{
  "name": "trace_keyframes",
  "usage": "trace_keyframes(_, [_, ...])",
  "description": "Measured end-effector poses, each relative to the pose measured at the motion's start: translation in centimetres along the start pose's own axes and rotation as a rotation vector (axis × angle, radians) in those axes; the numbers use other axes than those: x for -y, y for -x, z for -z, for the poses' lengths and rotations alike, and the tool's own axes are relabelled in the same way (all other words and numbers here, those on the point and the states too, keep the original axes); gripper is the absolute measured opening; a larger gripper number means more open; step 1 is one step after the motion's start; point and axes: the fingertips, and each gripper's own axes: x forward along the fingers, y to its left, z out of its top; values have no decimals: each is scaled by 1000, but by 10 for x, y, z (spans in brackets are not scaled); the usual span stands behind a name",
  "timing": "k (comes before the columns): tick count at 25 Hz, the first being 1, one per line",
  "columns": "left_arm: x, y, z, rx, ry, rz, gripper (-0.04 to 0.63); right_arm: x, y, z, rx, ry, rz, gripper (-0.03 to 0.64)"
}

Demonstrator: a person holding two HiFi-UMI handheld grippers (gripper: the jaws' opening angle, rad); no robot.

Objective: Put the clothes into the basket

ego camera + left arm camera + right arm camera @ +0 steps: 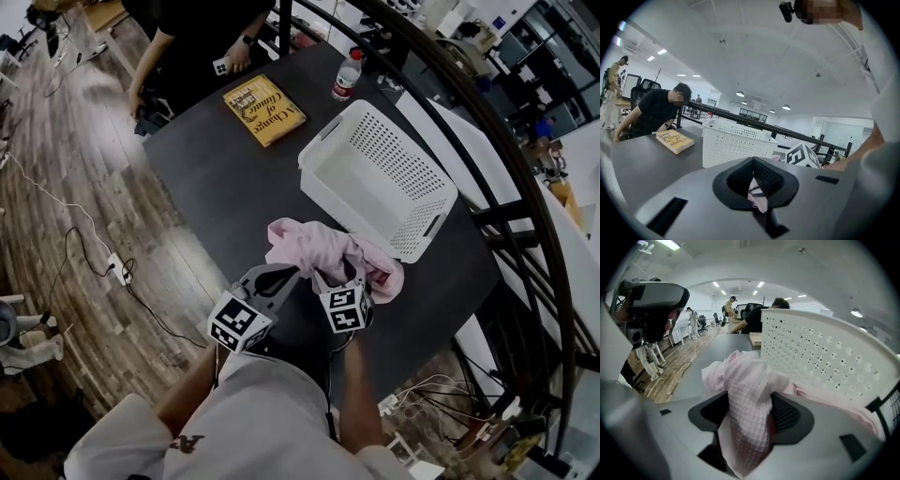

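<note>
Left tool point(757, 193) sits nearest, pressed together on a thin pink corner of the cloth point(314, 246). Right tool point(749, 420) pinches a thick fold of the same cloth, jaws wide round the bulk. We read the two-point hold as a way to carry the bunch whole, so nothing trails over the rim. Cloth is bunched just beside the near wall of the basket point(398, 169), not yet in it; we cannot tell whether its underside rests on the worktop point(220, 183). Cloth: pale pink, waffle weave, limp, crumpled. Basket: white rigid plastic, rectangular, perforated walls, slot handles, empty, open top up, so likely an easy drop. Worktop: dark, matte, smooth. Yellow book point(264, 110) and clear bottle point(346, 75) lie well apart at the far end, out of the path.
</note>
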Motion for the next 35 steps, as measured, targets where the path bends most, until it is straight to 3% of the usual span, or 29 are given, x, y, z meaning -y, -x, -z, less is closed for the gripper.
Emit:
trace_keyframes(4, [1,3,0,2,-2,-4,5,-2,7,3,0,5,14,158])
trace_keyframes(8, [6,6,0,4,-2,-4,5,-4,13,5,12,-46,-27,101])
trace_keyframes(14, [9,12,-6,23,-9,-11,5,-9,26,5,88,-170,-80,87])
trace_keyframes(24, [22,23,-17,54,-30,-16,5,-17,76,-23,265,-279,-95,86])
trace_keyframes(35, [48,42,-52,109,-93,-13,5,-24,144,-76,464,-246,-82,86])
